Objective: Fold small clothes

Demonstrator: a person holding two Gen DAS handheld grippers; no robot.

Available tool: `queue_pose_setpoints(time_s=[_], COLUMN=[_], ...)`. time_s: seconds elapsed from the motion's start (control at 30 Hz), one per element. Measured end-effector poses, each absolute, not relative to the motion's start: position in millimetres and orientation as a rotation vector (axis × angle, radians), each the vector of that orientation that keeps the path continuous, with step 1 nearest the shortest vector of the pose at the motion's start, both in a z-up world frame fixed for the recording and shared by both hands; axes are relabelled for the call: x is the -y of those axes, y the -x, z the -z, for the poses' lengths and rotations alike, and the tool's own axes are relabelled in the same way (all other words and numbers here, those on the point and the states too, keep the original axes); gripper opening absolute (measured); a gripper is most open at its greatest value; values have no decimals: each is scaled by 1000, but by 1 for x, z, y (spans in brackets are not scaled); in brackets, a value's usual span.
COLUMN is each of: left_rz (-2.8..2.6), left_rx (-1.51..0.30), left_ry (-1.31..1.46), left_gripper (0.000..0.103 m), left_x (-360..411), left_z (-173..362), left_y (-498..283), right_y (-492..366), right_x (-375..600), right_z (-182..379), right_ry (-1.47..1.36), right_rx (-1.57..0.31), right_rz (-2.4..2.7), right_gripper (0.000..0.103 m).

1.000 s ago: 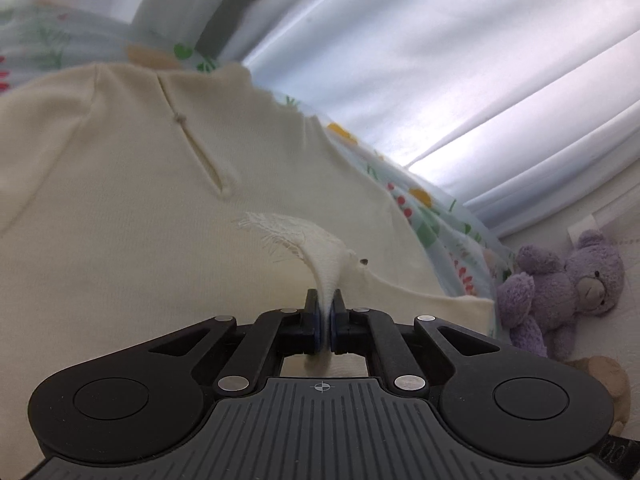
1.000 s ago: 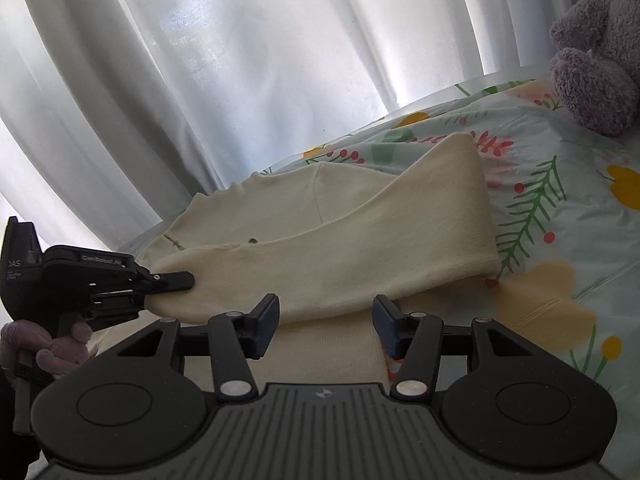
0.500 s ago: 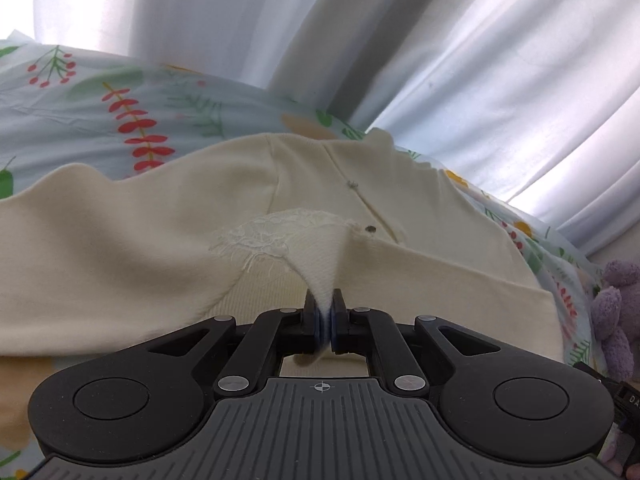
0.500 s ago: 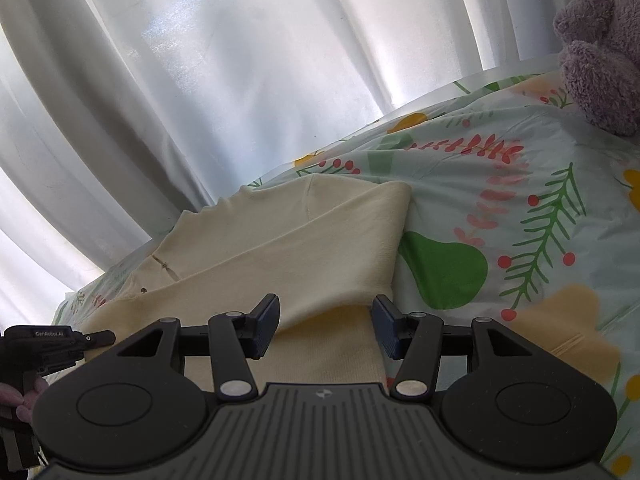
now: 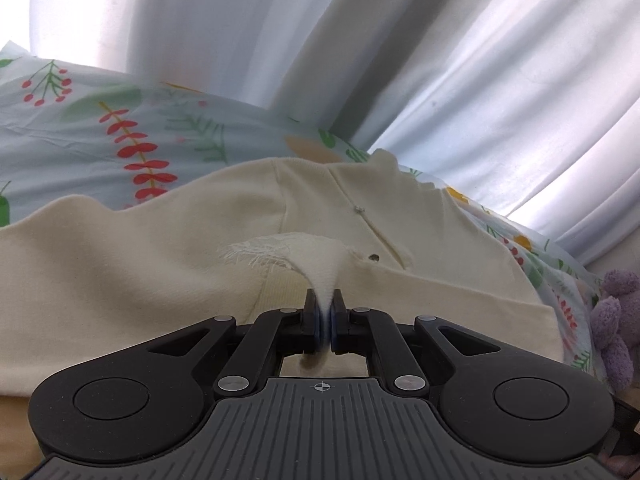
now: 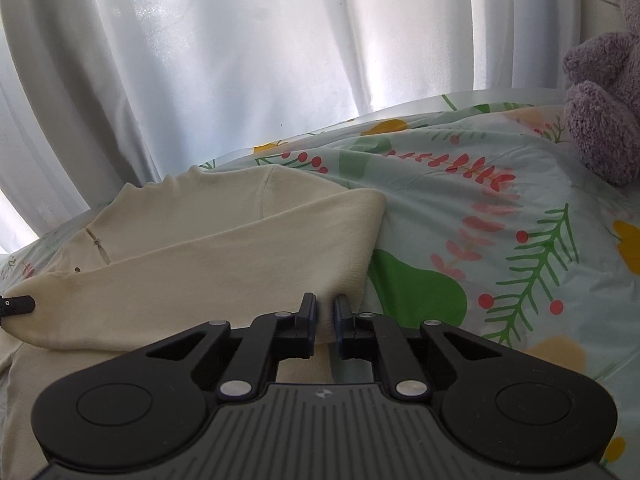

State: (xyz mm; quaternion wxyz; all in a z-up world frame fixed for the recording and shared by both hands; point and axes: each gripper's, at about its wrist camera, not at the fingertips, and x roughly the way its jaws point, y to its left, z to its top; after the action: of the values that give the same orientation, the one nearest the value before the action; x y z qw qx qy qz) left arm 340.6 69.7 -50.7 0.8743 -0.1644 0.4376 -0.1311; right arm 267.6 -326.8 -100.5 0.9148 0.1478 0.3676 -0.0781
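Two grippers, left (image 5: 325,312) pinching lace trim (image 5: 276,254), right (image 6: 324,312) closing on sweater (image 6: 224,256) edge.

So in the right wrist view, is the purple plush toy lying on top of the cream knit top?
No, the purple plush toy sits apart on the floral sheet, well clear of the cream knit top.

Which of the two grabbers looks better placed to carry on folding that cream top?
Probably the left gripper: it is pinched on the cream top at its lace cuff. The right gripper is only just closing on the folded edge.
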Motion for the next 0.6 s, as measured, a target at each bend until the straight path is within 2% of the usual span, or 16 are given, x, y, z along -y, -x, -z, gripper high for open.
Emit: queue_pose_setpoints(time_s=[0.6], left_rz=[252], left_rx=[-939], left_ry=[272], left_gripper=[7], left_x=[-65], left_z=[65], left_y=[-349], right_y=[-273], right_x=[319], right_z=[105], right_ry=[-99], right_rx=[-743], right_rz=[288], right_gripper=[6])
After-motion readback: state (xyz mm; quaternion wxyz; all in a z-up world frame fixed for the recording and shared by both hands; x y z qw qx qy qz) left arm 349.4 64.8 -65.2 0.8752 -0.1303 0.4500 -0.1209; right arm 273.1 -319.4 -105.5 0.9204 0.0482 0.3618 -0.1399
